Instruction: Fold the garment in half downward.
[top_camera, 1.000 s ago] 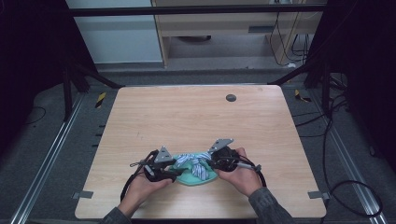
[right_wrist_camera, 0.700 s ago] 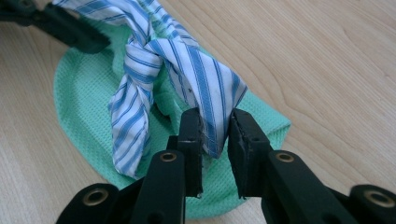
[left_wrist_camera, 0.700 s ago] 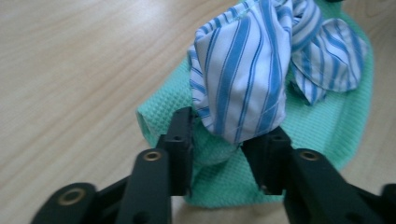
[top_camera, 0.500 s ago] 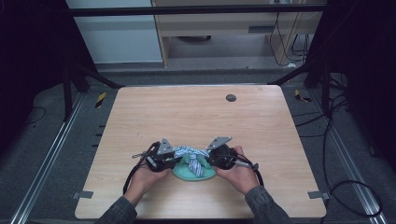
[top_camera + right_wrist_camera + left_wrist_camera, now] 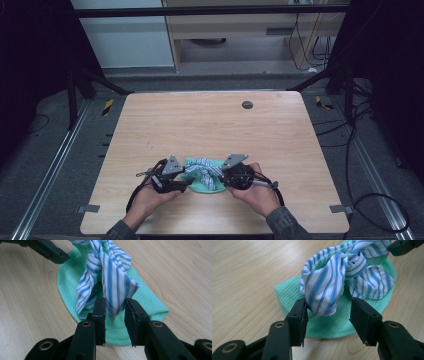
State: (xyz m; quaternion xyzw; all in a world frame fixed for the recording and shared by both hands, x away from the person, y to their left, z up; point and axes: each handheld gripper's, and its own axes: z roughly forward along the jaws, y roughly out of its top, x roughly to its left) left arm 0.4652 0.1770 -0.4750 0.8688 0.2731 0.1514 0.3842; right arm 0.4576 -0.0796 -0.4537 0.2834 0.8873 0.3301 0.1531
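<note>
while the person's left hand [image 5: 150,196] rests at the near edge of the wooden table [image 5: 210,120], the left gripper [image 5: 329,312] has just been opening its jaws; they stand apart around a loose fold of the blue-striped white cloth [image 5: 337,280], one pad just beside it, the other clear. this cloth (bunched into a knot-like twist) lies on a green waffle-textured cloth [image 5: 327,326], between both grippers. to its right, the right gripper [image 5: 114,311] has also just been opening slightly, jaws narrowly apart around a striped corner; whether the pads press it, i cannot tell.
</note>
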